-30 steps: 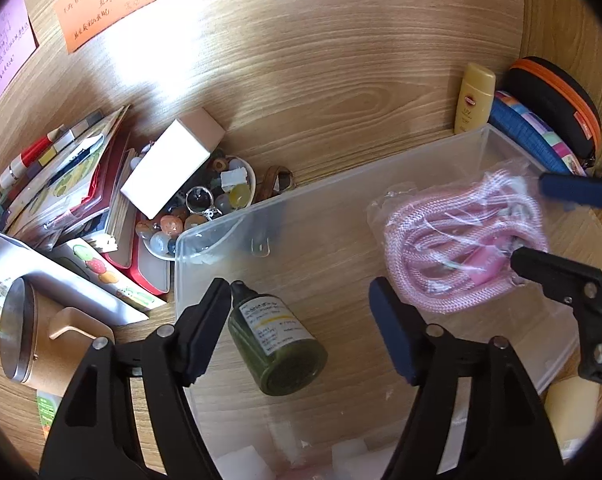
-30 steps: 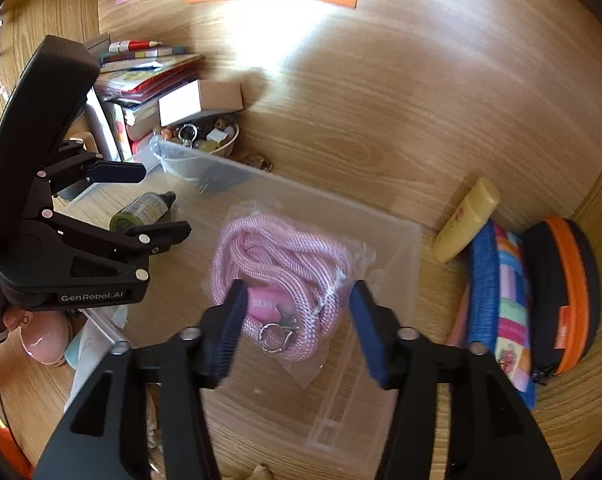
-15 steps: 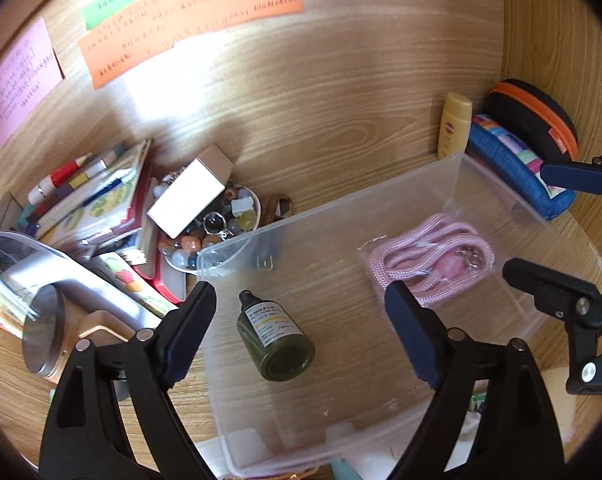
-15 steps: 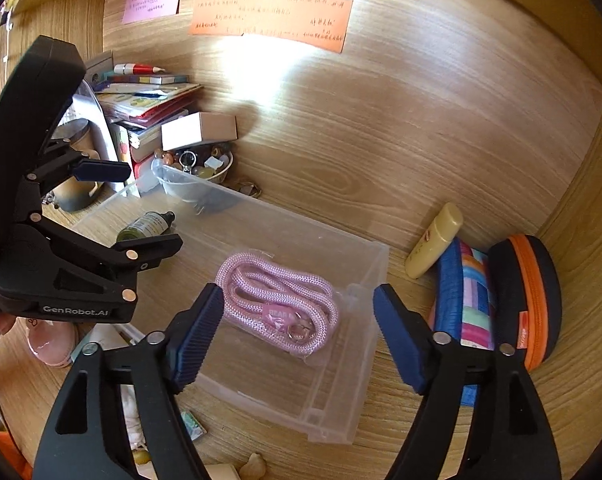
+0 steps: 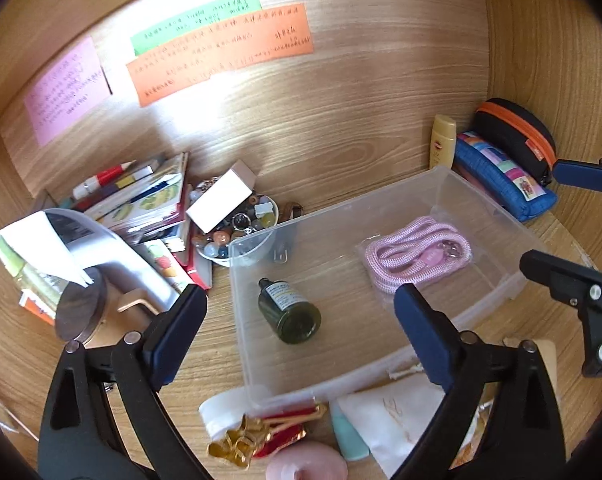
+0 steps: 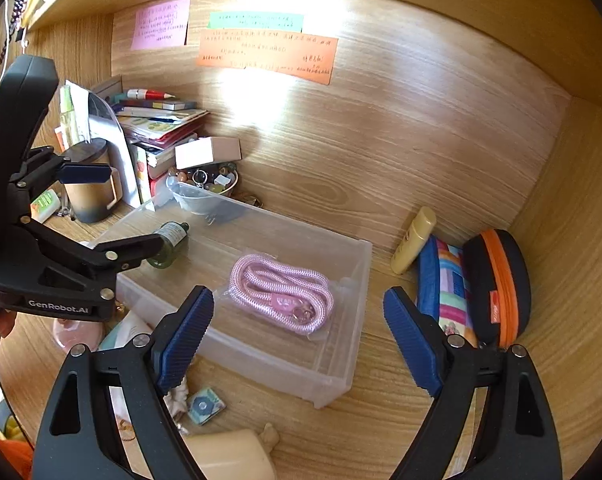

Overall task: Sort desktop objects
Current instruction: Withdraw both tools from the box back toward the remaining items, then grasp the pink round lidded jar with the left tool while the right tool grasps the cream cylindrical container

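Wooden desk (image 5: 341, 128) nook, paper notes (image 5: 221, 52) on back wall; both grippers' fingers (image 6: 185, 336) opening, empty

Your wooden desk (image 5: 341, 148) carries a clear plastic bin (image 5: 497, 210), a stack of books (image 5: 149, 204), a bowl of beads (image 5: 241, 228), a yellow tube (image 6: 413, 240), a striped pouch (image 6: 445, 284) and a black case (image 6: 497, 280).

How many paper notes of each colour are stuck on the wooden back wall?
Pink note: 1
Green note: 1
Orange note: 1
Total: 3
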